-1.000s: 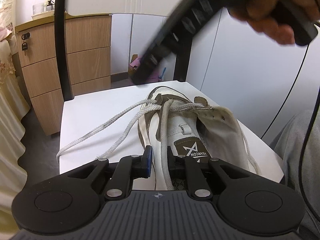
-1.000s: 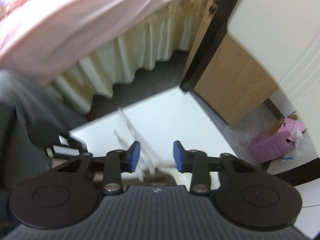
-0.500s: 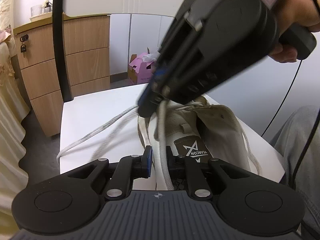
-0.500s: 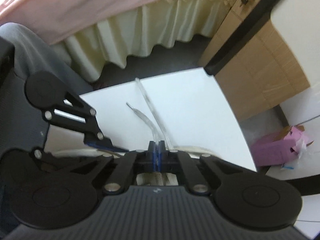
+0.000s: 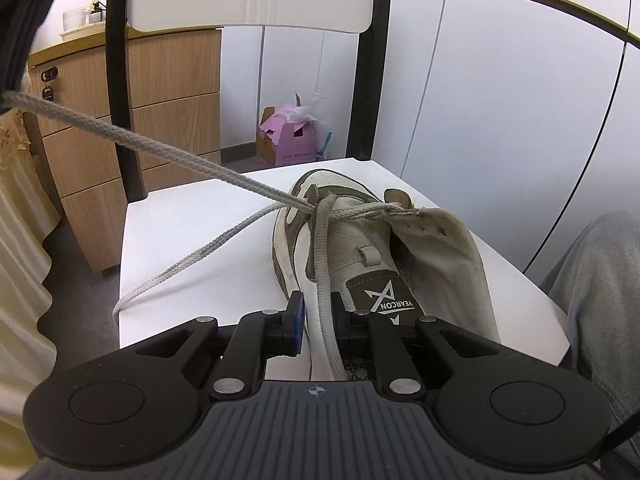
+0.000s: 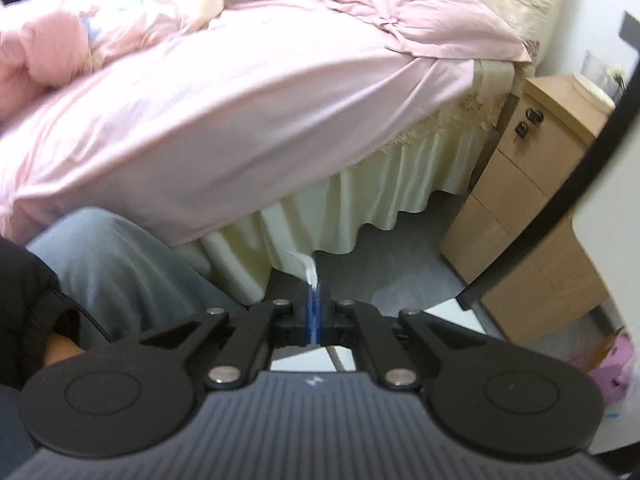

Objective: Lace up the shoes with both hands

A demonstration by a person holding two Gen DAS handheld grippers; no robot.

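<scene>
Jaws on your right gripper [image 6: 313,312] are pressed together on the tip of the lace [image 6: 310,270], whose pale end pokes out just past the blue pads, with the pink bed [image 6: 240,100] beyond it. Your left gripper [image 5: 318,318] has its jaws set narrow around another stretch of that lace [image 5: 324,264]; the strand runs between the pads, though you cannot tell from this view whether they actually pinch it. From your left wrist view, the shoe [image 5: 380,248] lies on the white worktop [image 5: 192,224] just ahead of those jaws, toe pointing away and tongue towards you. A taut length of lace climbs from the lowest eyelets up and out to the upper left, and a slack one trails off the worktop's left edge. On the brown tongue patch you can read "YEARCON" under an angular logo, upside down to you.
</scene>
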